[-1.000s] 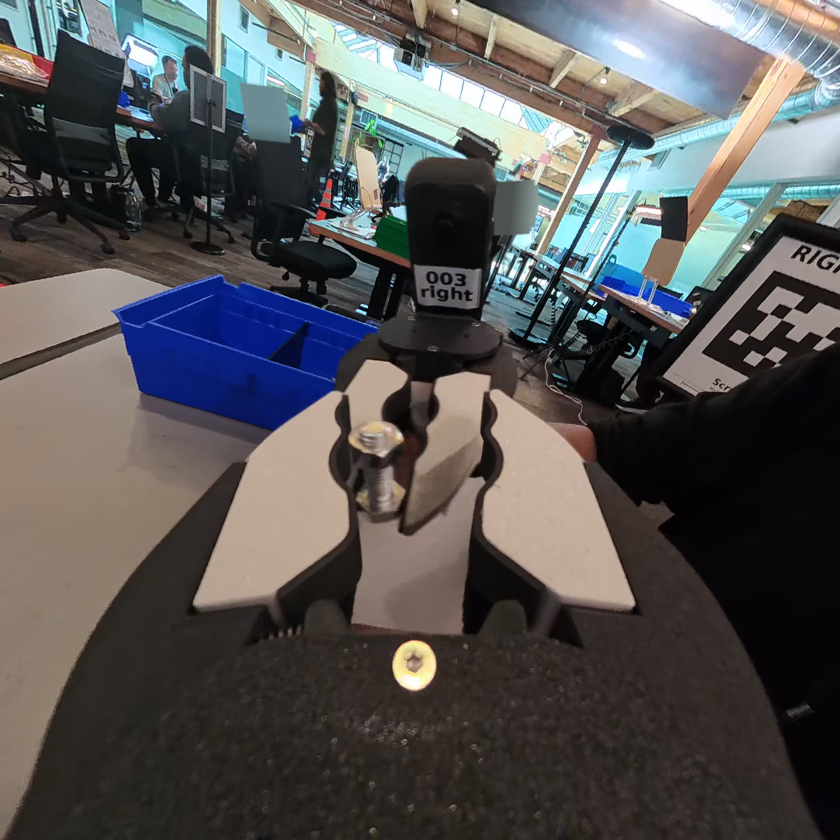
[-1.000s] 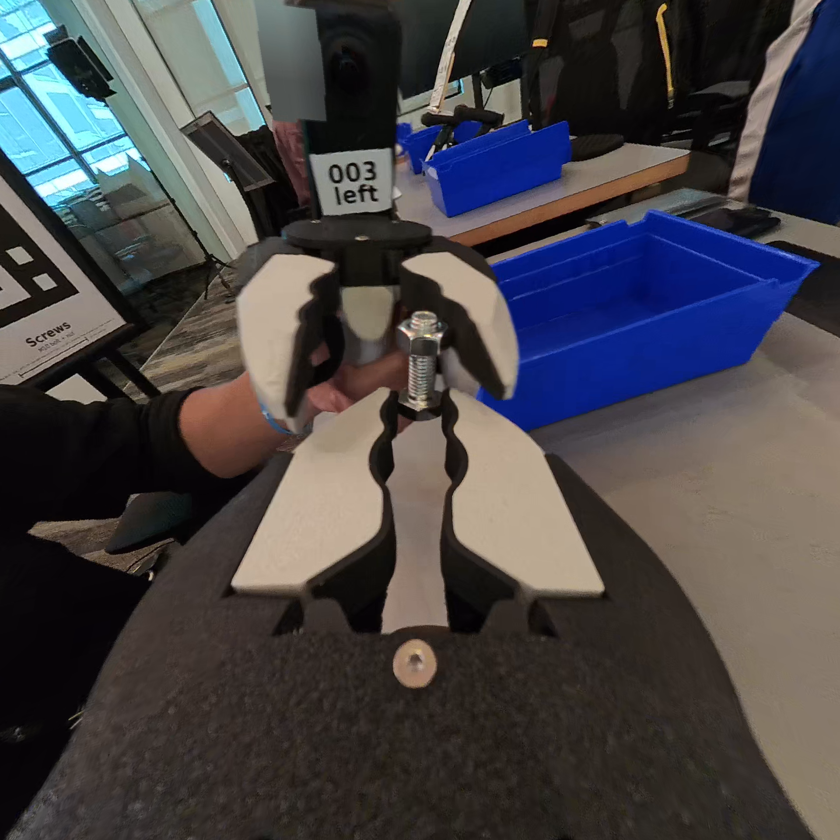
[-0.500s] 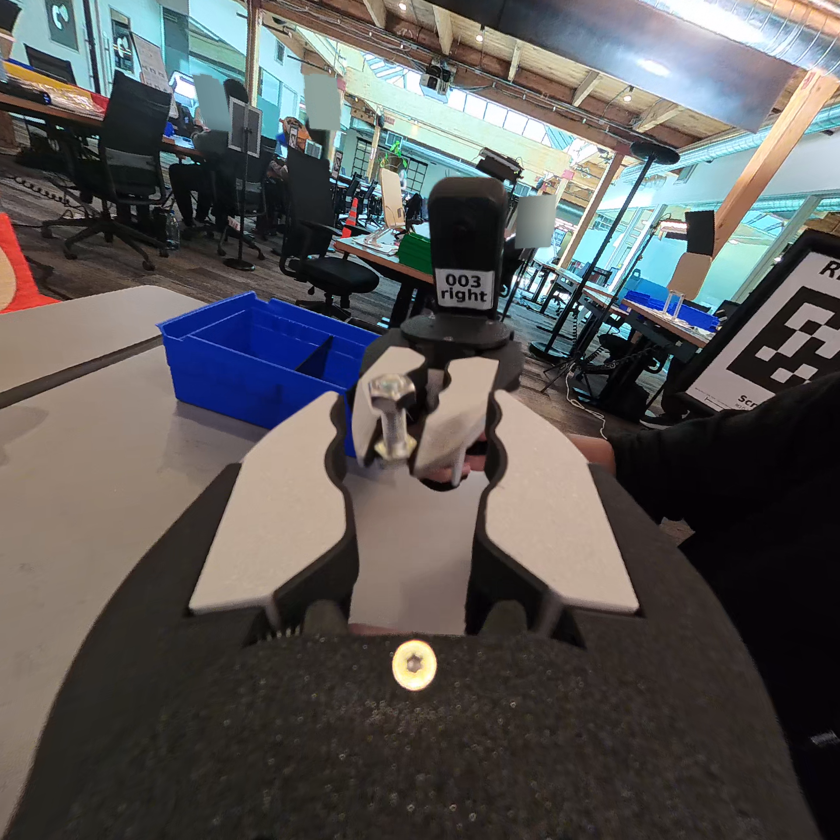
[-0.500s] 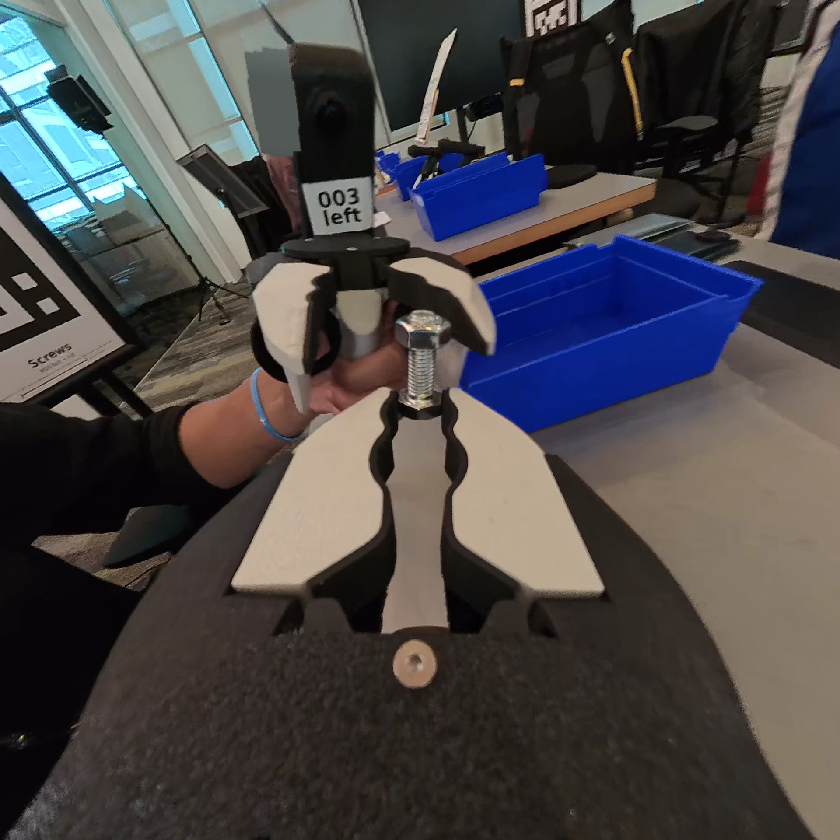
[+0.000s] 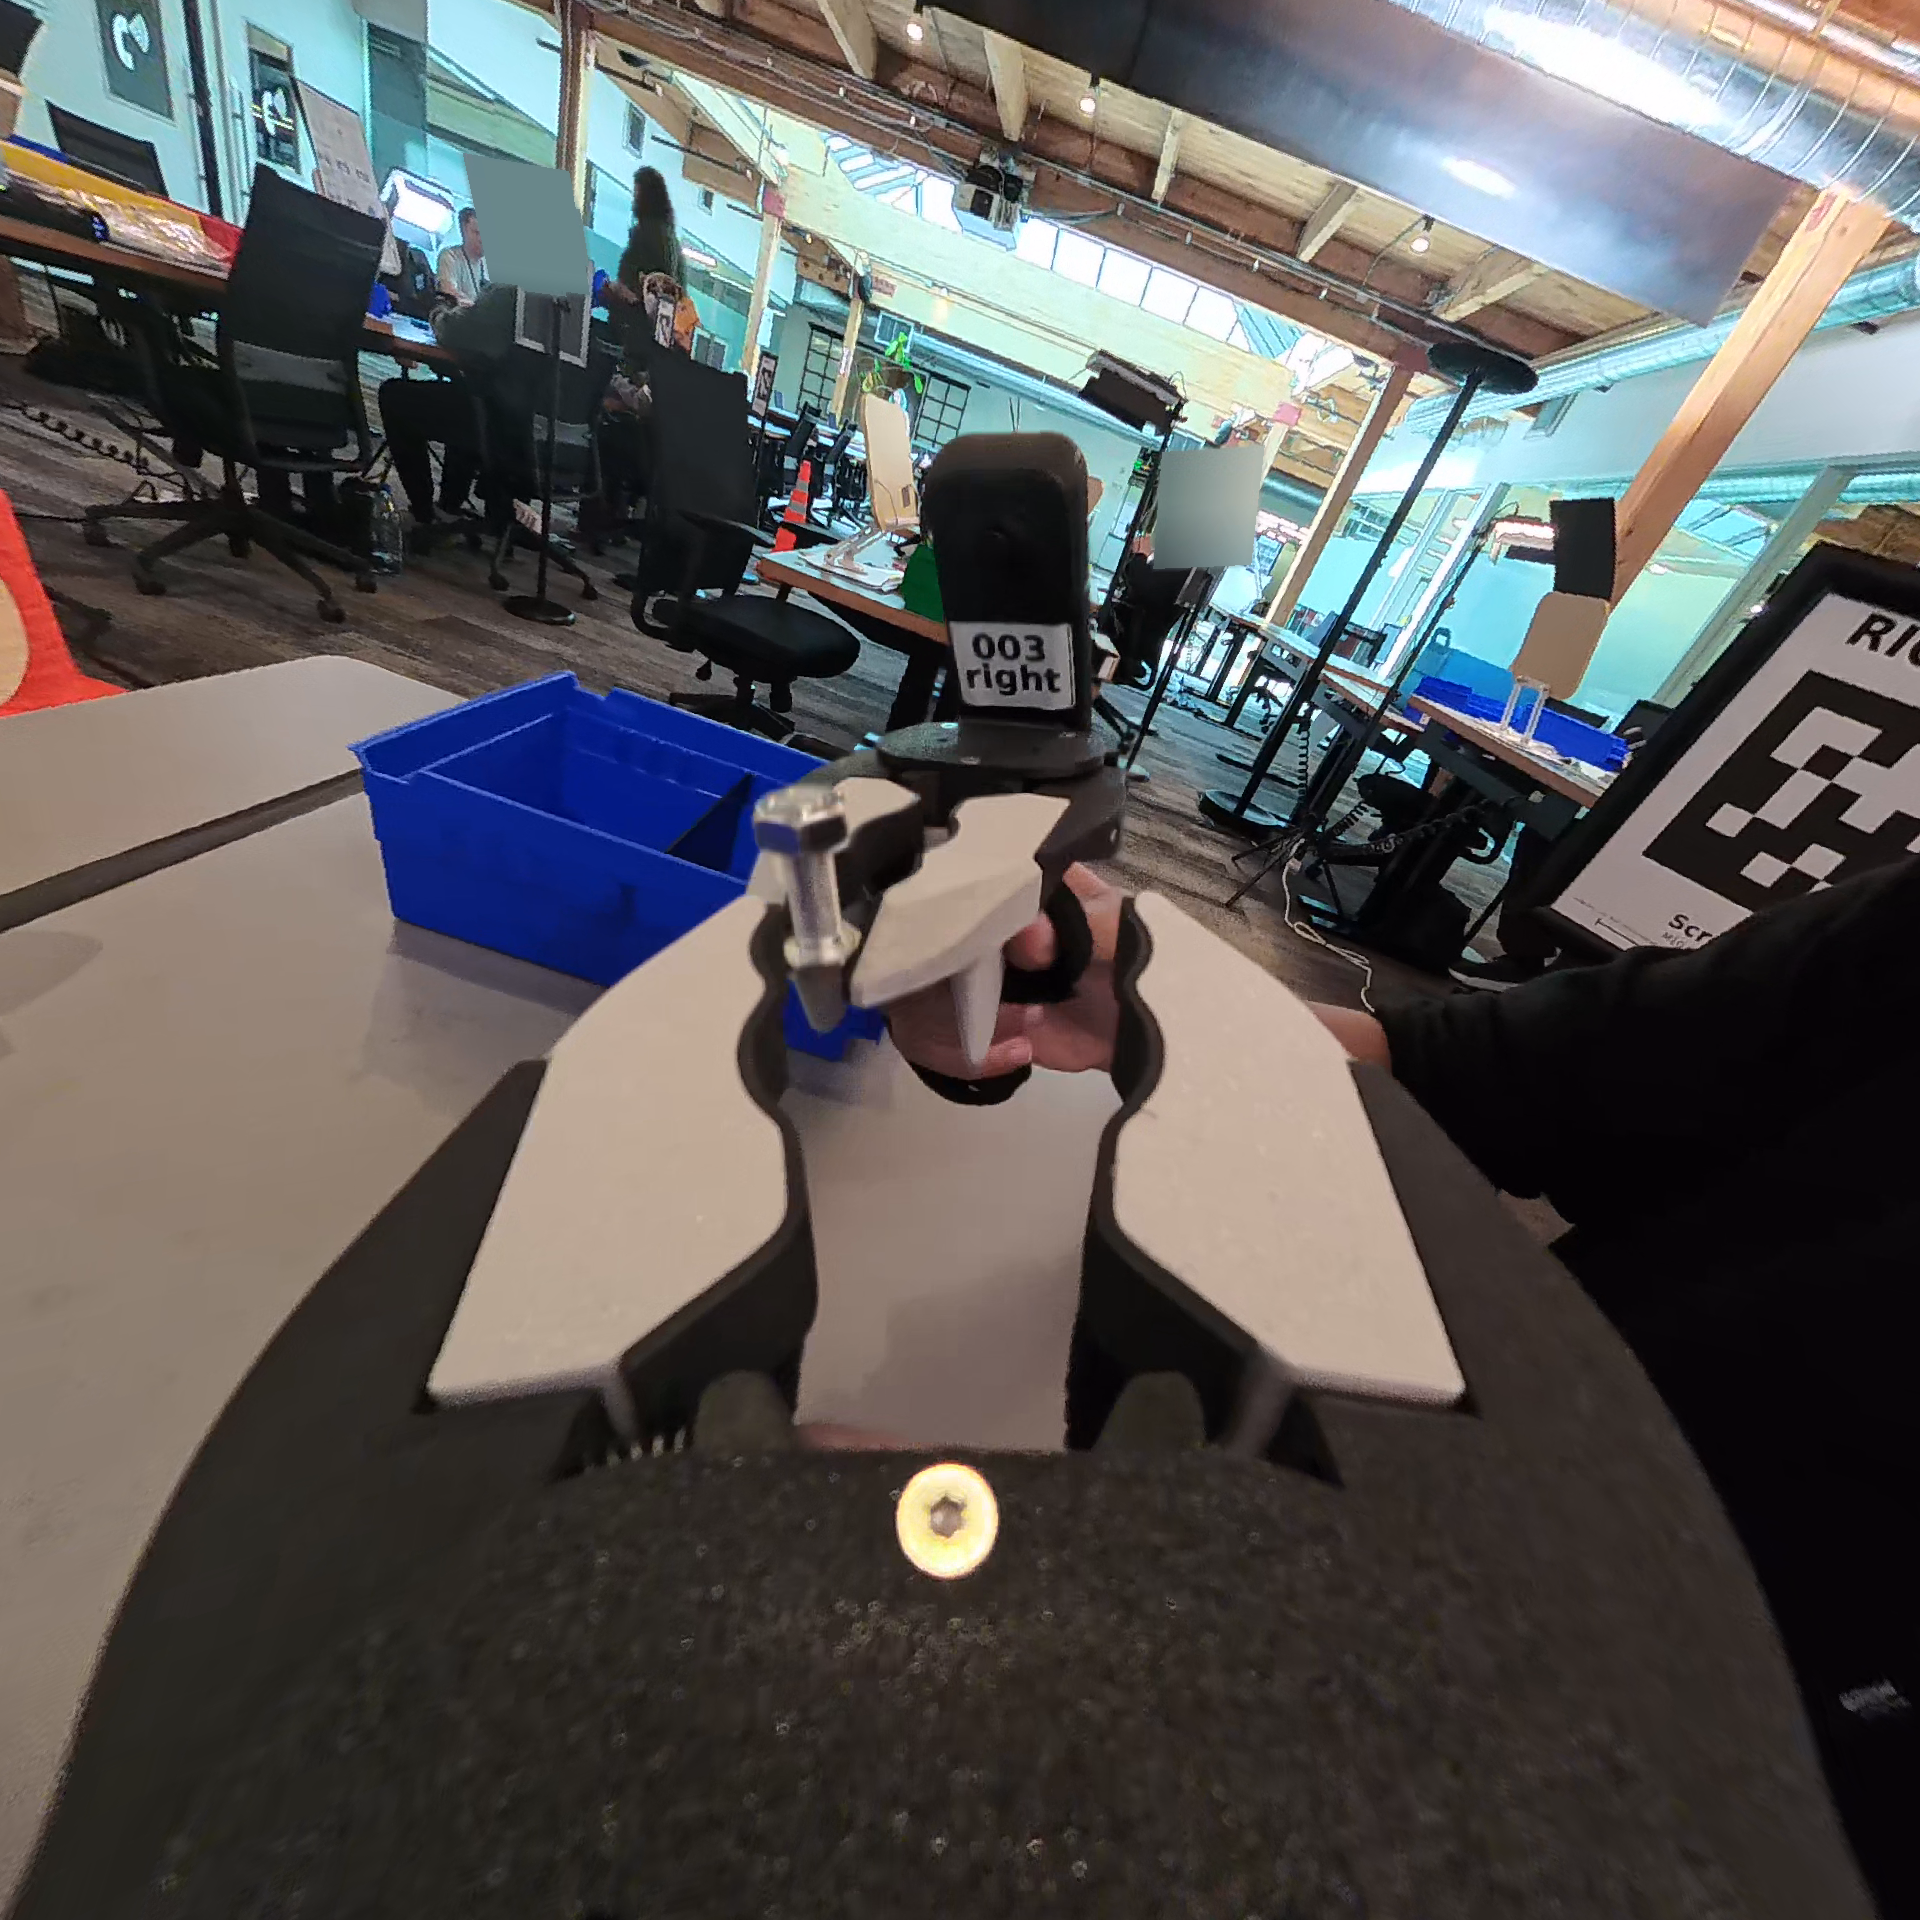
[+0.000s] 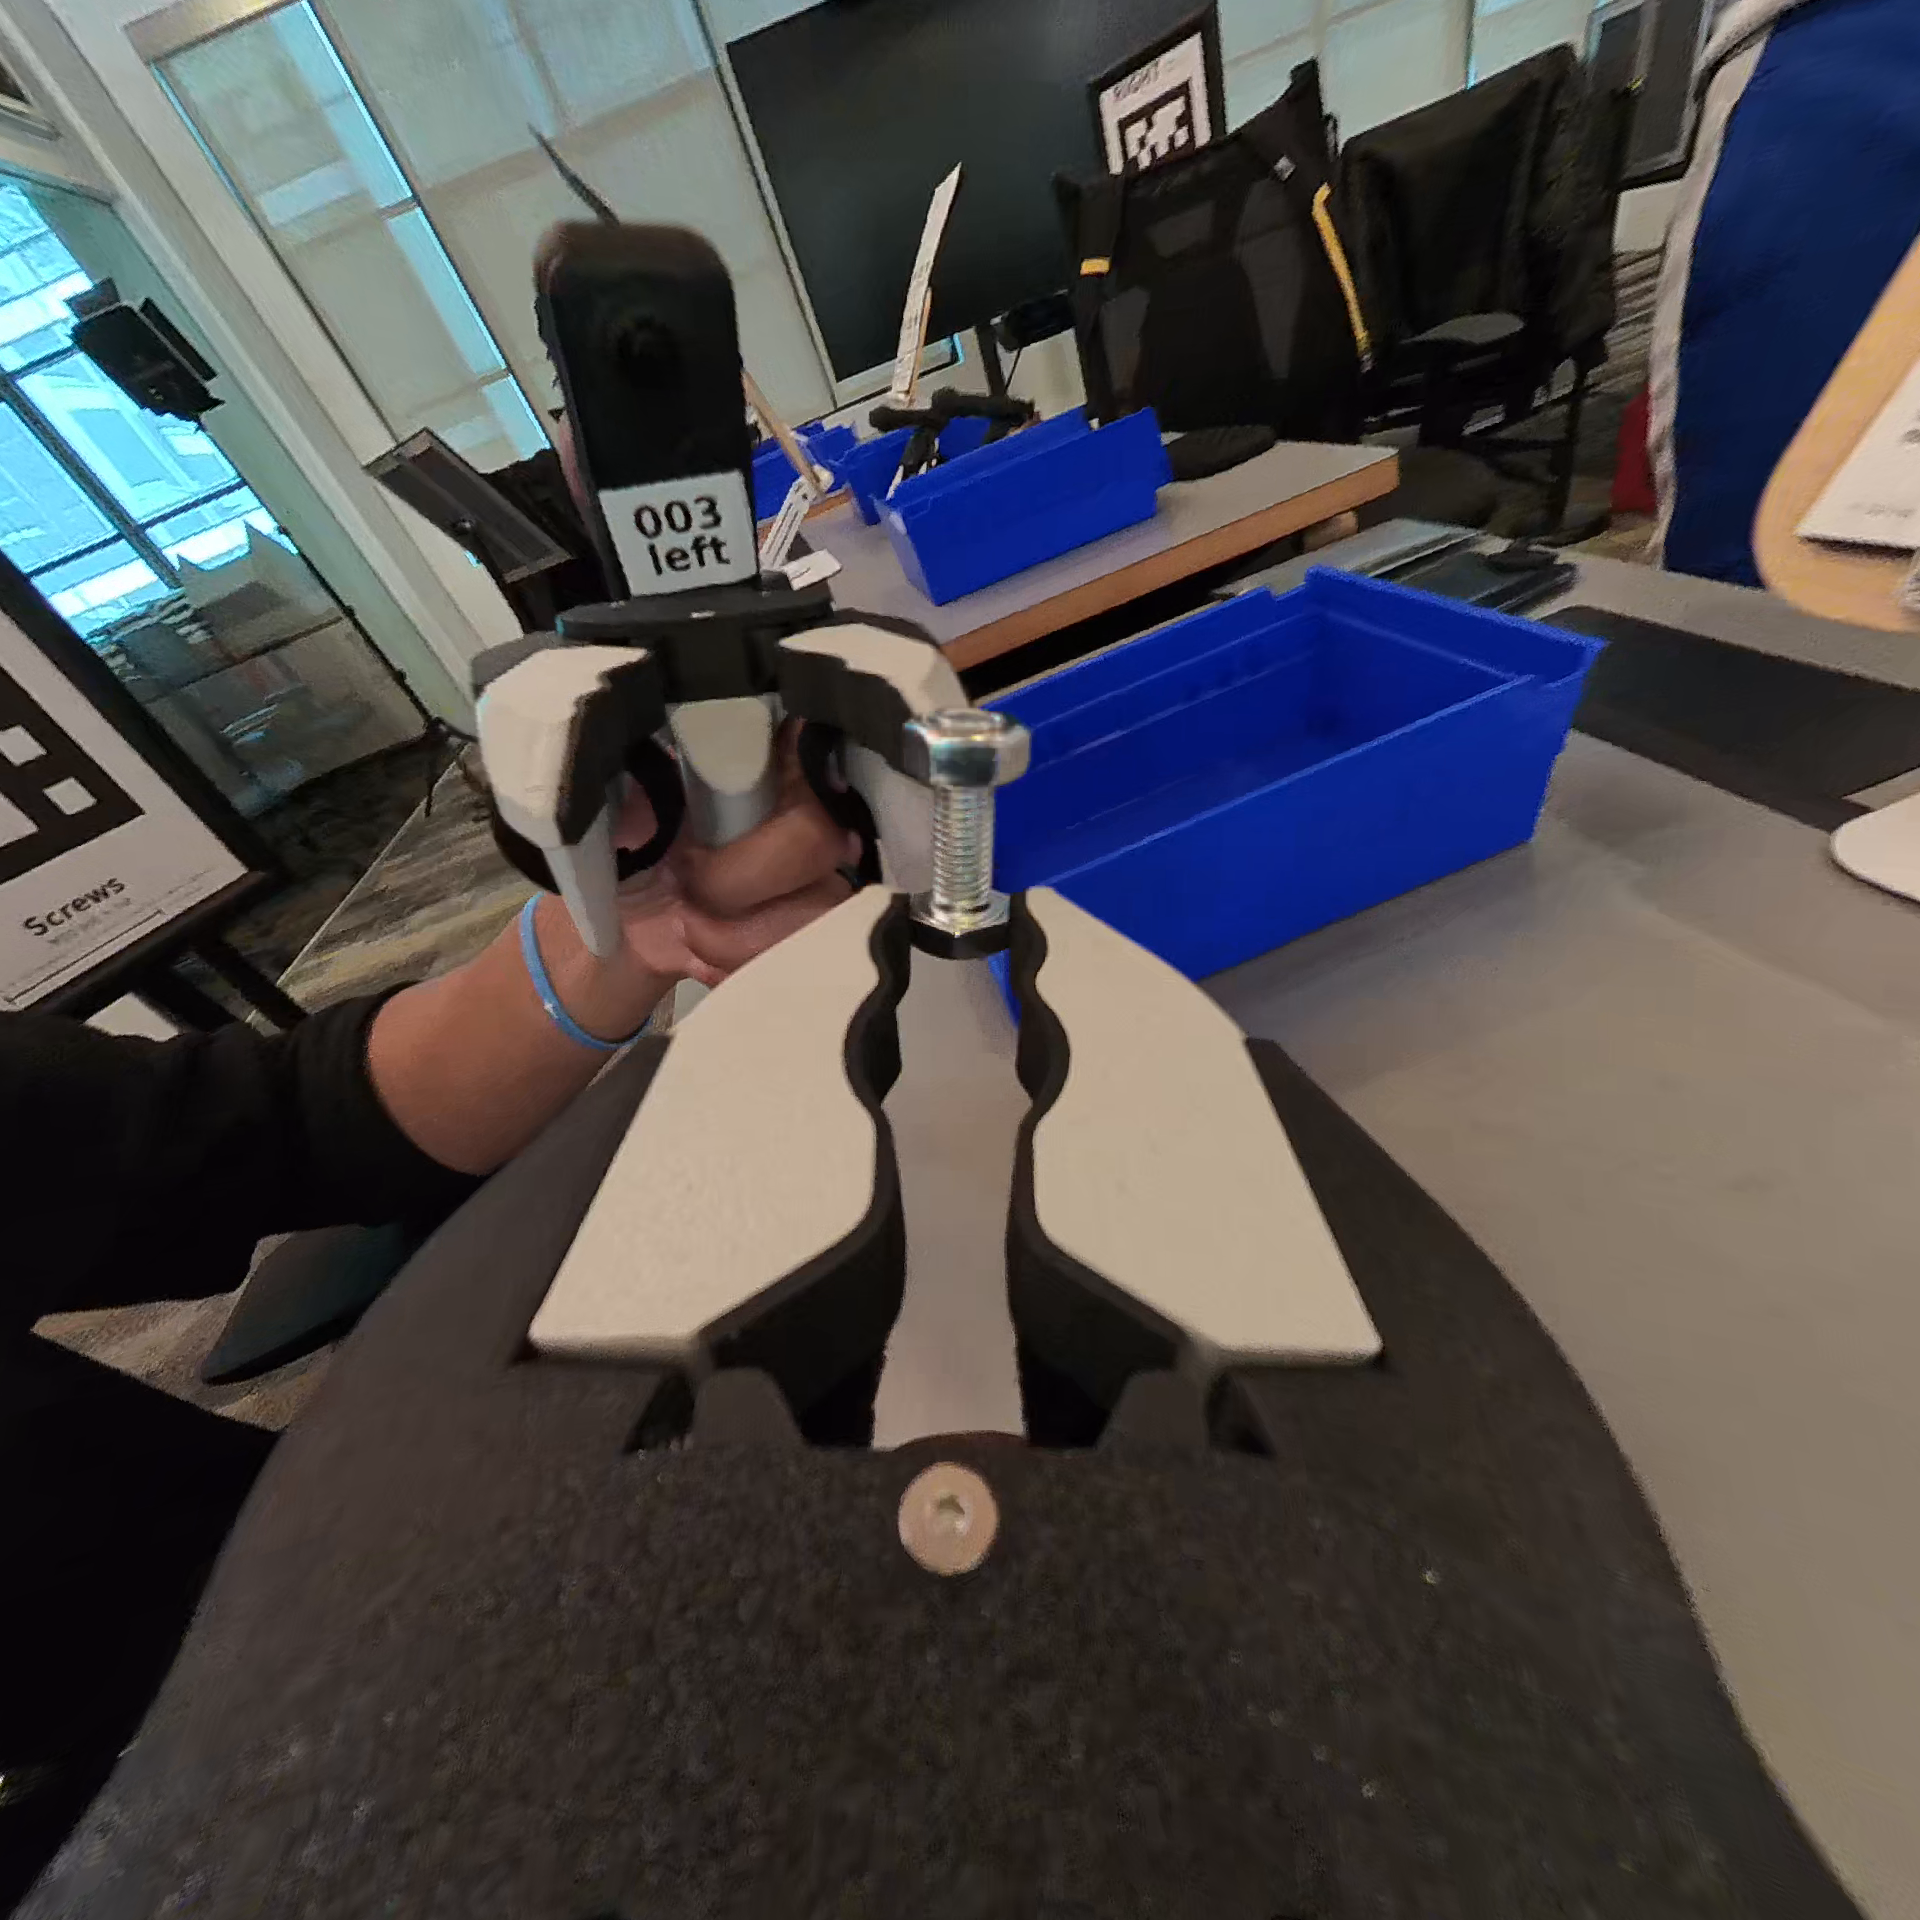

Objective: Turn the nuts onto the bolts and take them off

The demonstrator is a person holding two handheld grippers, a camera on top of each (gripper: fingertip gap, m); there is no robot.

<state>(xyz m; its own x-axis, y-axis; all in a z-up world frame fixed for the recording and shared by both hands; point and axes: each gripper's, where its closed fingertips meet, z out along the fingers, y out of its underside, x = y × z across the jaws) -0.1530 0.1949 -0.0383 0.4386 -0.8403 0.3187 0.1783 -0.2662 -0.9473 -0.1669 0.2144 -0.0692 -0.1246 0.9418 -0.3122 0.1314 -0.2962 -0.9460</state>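
Note:
A silver bolt (image 6: 961, 821) stands upright with its hex head on top and a nut (image 6: 958, 914) low on its thread. My right gripper (image 6: 958, 927) is shut on the nut and holds the bolt above the grey table (image 6: 1558, 1091). In the left wrist view the bolt (image 5: 805, 894) tilts in the right gripper (image 5: 862, 920), left of my own fingers. My left gripper (image 5: 945, 935) is open and empty. In the right wrist view the left gripper (image 6: 732, 790) faces me, just left of the bolt head and apart from it.
A blue bin (image 6: 1299, 779) lies on the table behind the bolt; it also shows, with a divider, in the left wrist view (image 5: 540, 831). A framed patterned sign (image 5: 1766, 821) stands past the table edge. More blue bins (image 6: 1018, 499), desks and chairs stand beyond. The grippers are tip to tip, or close to it.
The left gripper, whose fingers were around the bolt head a second ago, has come away from it. The right gripper still holds the nut with the bolt upright.

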